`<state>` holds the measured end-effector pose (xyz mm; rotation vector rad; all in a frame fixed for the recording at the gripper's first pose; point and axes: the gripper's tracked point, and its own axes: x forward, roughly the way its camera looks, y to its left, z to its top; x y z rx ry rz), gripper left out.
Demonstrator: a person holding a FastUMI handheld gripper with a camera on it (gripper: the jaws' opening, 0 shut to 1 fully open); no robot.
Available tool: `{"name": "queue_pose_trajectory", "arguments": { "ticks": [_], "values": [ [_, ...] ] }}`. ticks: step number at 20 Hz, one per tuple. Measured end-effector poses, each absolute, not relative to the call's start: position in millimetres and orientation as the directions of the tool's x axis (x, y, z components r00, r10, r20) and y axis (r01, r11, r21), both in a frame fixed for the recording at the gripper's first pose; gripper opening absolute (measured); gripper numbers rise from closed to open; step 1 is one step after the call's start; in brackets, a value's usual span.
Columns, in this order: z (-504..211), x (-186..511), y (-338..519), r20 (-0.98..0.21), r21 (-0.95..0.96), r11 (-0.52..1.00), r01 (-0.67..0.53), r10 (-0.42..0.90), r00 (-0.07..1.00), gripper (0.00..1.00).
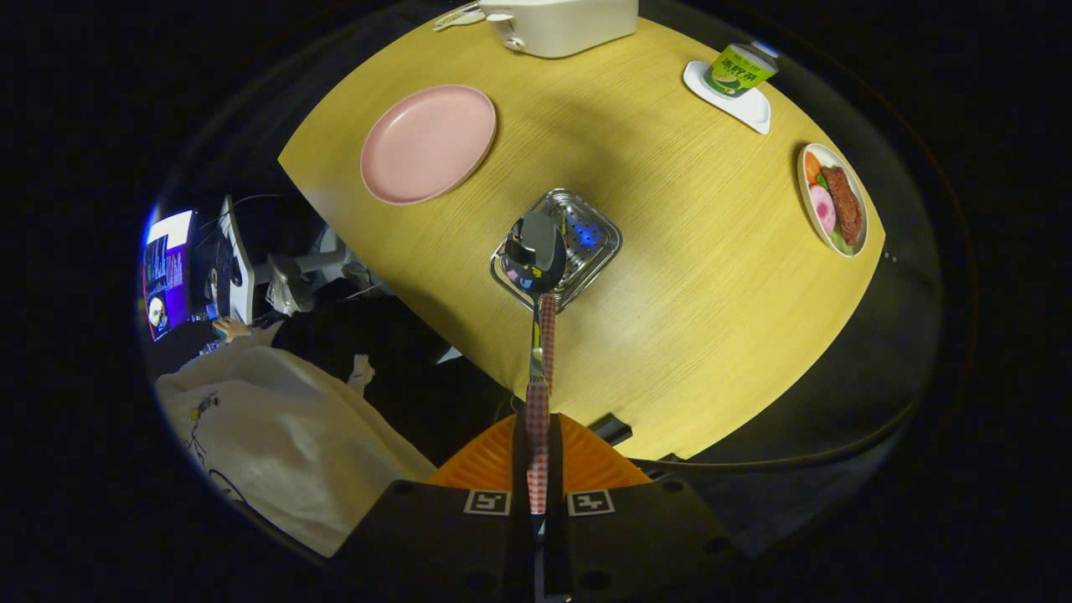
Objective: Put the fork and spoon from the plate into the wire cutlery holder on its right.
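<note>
My gripper (537,469) is shut on the red-and-white checked handle of a spoon (536,251), both orange fingers (486,465) pressing on it. The spoon points straight ahead, its shiny bowl hanging above the near corner of the wire cutlery holder (596,243), a square metal basket seen from above on the yellow table. To the holder's left lies the pink plate (427,144), with nothing on it. I cannot make out a fork inside the holder.
A white box (561,25) stands at the table's far edge. A green can (739,69) rests on a white coaster, and a plate of toy food (833,201) lies far right. A person in a white top (268,427) sits below left of the table.
</note>
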<state>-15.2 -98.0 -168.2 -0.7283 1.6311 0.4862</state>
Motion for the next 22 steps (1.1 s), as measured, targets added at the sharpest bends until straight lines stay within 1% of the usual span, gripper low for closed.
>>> {"name": "queue_pose_trajectory", "arguments": {
  "ticks": [3, 4, 11, 13, 19, 21, 22],
  "values": [
    [-181, -6, -102, -0.966, -0.073, 0.716, -0.695, -0.223, -0.128, 0.1],
    [-185, -2, -102, -0.963, -0.068, 0.717, -0.694, -0.23, -0.143, 0.12],
    [-202, 19, -98, -0.944, -0.044, 0.746, -0.665, -0.249, -0.217, 0.11],
    [-205, 21, -99, -0.938, -0.047, 0.74, -0.671, -0.264, -0.226, 0.13],
    [-210, 25, -93, -0.935, -0.048, 0.746, -0.664, -0.267, -0.233, 0.13],
    [-209, 26, -92, -0.938, -0.045, 0.754, -0.655, -0.257, -0.231, 0.16],
    [-209, 26, -88, -0.945, -0.035, 0.763, -0.646, -0.235, -0.227, 0.24]
  ]
}}
